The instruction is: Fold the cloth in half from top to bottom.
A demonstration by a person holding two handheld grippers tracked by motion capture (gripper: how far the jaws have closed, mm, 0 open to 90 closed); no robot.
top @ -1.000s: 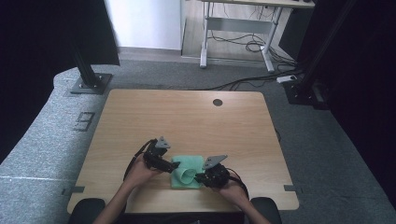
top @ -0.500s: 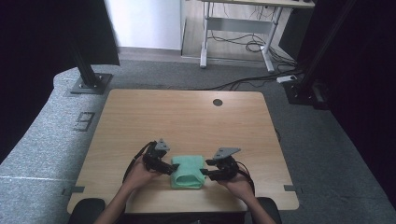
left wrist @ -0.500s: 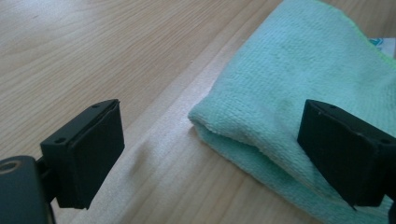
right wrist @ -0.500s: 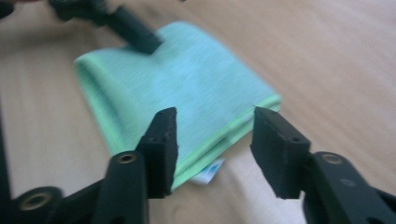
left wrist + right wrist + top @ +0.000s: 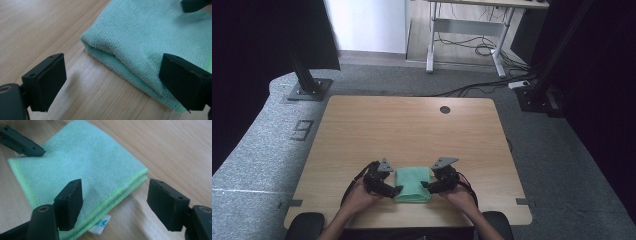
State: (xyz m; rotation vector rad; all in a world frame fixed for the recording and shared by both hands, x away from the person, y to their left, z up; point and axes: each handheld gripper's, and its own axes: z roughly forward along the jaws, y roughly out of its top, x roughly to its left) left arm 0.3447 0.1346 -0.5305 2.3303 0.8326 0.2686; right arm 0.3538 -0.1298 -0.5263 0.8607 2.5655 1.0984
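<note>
Two grippers flank a folded green cloth (image 5: 413,184) lying flat near the front edge of the table (image 5: 412,125). The left gripper (image 5: 395,190) stands wide open at the cloth's left, folded edge, gripping nothing. The right gripper (image 5: 425,186) has just been opening; its jaws straddle the right hemmed edge without pressing it. Both sit equally close, the cloth's long axis running front to back between them.

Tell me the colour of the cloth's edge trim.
Bright lime green on the mint-green cloth, clearest in the right gripper view.
</note>
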